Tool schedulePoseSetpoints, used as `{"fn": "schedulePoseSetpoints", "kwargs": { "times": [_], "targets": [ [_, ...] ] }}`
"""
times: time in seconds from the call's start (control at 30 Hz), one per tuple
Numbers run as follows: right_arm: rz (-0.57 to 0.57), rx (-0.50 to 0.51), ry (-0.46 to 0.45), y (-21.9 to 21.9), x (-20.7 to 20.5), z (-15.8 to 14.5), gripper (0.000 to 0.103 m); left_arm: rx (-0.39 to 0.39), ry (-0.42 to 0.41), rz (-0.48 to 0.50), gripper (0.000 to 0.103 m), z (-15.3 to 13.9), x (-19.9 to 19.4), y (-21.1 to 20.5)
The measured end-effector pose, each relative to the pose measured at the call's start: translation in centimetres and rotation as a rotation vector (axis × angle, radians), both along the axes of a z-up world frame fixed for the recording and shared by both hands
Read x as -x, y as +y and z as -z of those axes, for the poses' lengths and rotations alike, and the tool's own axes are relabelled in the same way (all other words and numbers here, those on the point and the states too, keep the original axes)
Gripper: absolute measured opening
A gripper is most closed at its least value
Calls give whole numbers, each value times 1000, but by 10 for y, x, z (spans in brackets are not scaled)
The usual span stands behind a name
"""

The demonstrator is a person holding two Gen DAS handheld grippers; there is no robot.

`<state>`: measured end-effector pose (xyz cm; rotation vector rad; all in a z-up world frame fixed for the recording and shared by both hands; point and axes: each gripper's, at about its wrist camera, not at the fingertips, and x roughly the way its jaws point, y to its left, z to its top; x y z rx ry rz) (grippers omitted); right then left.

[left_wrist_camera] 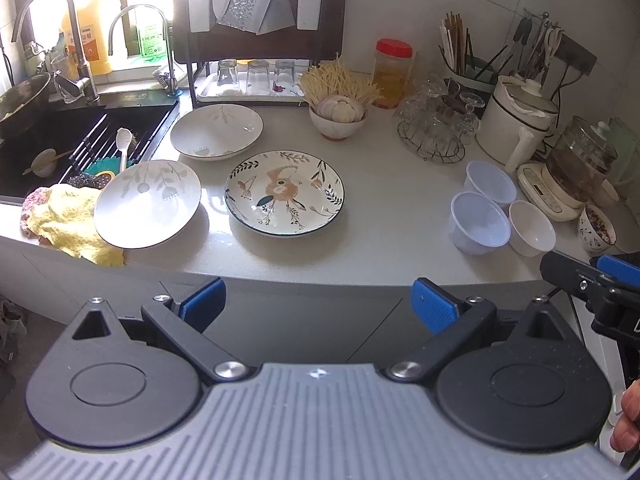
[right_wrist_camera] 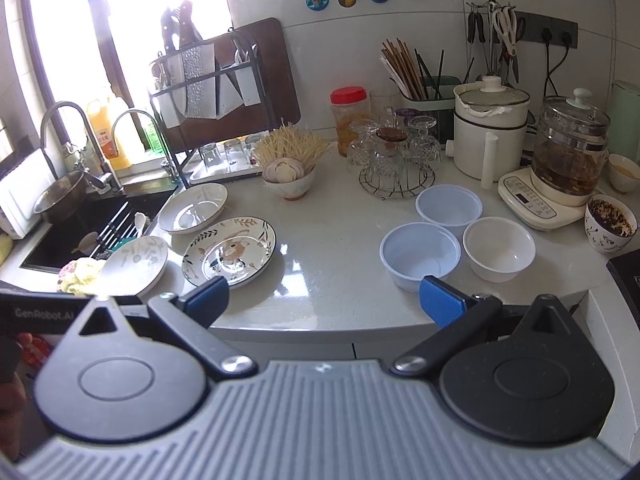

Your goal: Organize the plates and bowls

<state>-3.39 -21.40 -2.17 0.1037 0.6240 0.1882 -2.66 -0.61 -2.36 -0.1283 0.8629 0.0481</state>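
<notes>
A flower-patterned plate (left_wrist_camera: 285, 193) (right_wrist_camera: 230, 250) lies mid-counter. Two white plates with grey leaf prints lie left of it: one (left_wrist_camera: 147, 203) (right_wrist_camera: 134, 264) tilted on a yellow cloth by the sink, one (left_wrist_camera: 216, 131) (right_wrist_camera: 193, 207) farther back. At the right stand two translucent plastic bowls (left_wrist_camera: 480, 223) (right_wrist_camera: 420, 254), (left_wrist_camera: 491, 182) (right_wrist_camera: 449, 205) and a small white bowl (left_wrist_camera: 531, 227) (right_wrist_camera: 499, 249). My left gripper (left_wrist_camera: 318, 307) is open, held before the counter edge below the patterned plate. My right gripper (right_wrist_camera: 324, 300) is open too, just short of the near plastic bowl; it also shows in the left wrist view (left_wrist_camera: 592, 280).
A sink (left_wrist_camera: 80, 136) with faucets lies at the left, a yellow cloth (left_wrist_camera: 68, 216) on its edge. Behind stand a dish rack (left_wrist_camera: 260, 20), upturned glasses (left_wrist_camera: 256, 76), a bowl of garlic (left_wrist_camera: 339, 118), a jar (left_wrist_camera: 393, 73), a wire glass stand (left_wrist_camera: 434, 124), a white pot (right_wrist_camera: 490, 130) and a glass kettle (right_wrist_camera: 568, 152).
</notes>
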Motion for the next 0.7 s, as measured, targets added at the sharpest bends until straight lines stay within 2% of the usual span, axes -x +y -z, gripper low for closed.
{"fn": "schedulePoseSetpoints", "kwargs": {
  "times": [0.27, 0.4, 0.63, 0.7],
  "targets": [
    [-6, -18, 7, -2, -4, 4, 103, -20, 4, 34, 101, -2, -5, -9],
    [1, -1, 1, -4, -4, 5, 103, 1, 11, 39, 101, -1, -7, -10],
    [-6, -8, 20, -4, -5, 5, 103, 9, 21, 2, 101, 1, -4, -4],
    [-29, -24, 1, -4, -3, 5, 103, 0, 21, -9, 101, 0, -3, -2]
  ]
}}
